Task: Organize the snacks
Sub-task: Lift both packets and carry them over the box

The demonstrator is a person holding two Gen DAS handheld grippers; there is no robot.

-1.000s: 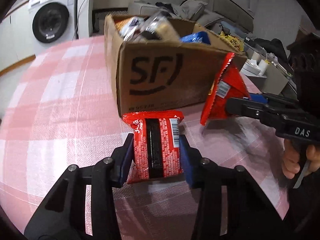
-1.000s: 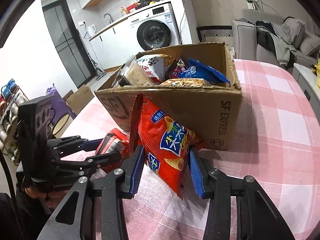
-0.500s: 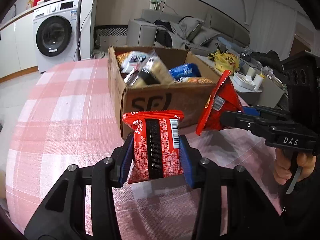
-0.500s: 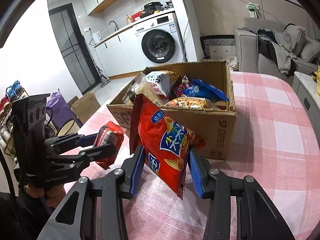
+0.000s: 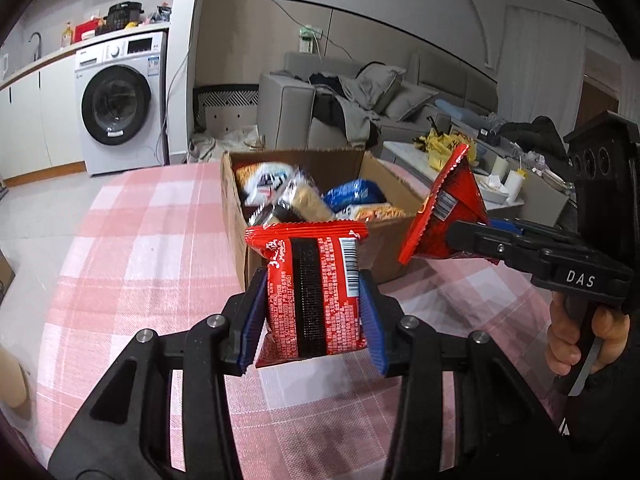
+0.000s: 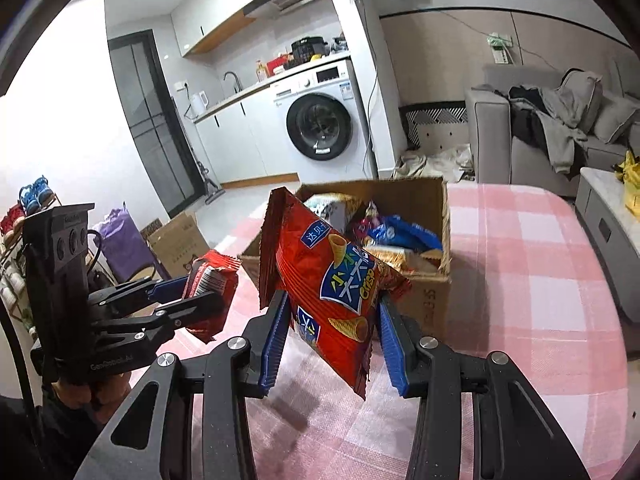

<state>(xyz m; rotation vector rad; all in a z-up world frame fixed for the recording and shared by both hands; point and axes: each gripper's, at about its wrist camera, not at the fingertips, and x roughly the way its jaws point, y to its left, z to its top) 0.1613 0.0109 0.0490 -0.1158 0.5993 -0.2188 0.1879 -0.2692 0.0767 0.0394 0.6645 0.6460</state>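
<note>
The left gripper (image 5: 312,312) is closed on a small red snack packet (image 5: 314,292), pinched across its width between the blue pads and held in the air, clear of the pink checked tablecloth (image 5: 132,264). The right gripper (image 6: 330,340) is likewise clamped on a larger red crisp bag (image 6: 332,292), which stands tilted between its fingers, also off the cloth. Beyond both grippers sits an open cardboard box (image 5: 236,216), already holding several packets, among them a blue one (image 6: 404,234) and a clear-wrapped one (image 5: 304,200); both held snacks hang in front of the box's near side, neither yet over the opening. Judged from this arrangement, much of the sorting appears done: no loose snacks show on the visible cloth, and what remains is carrying these two packets over the rim and releasing them inside.
</note>
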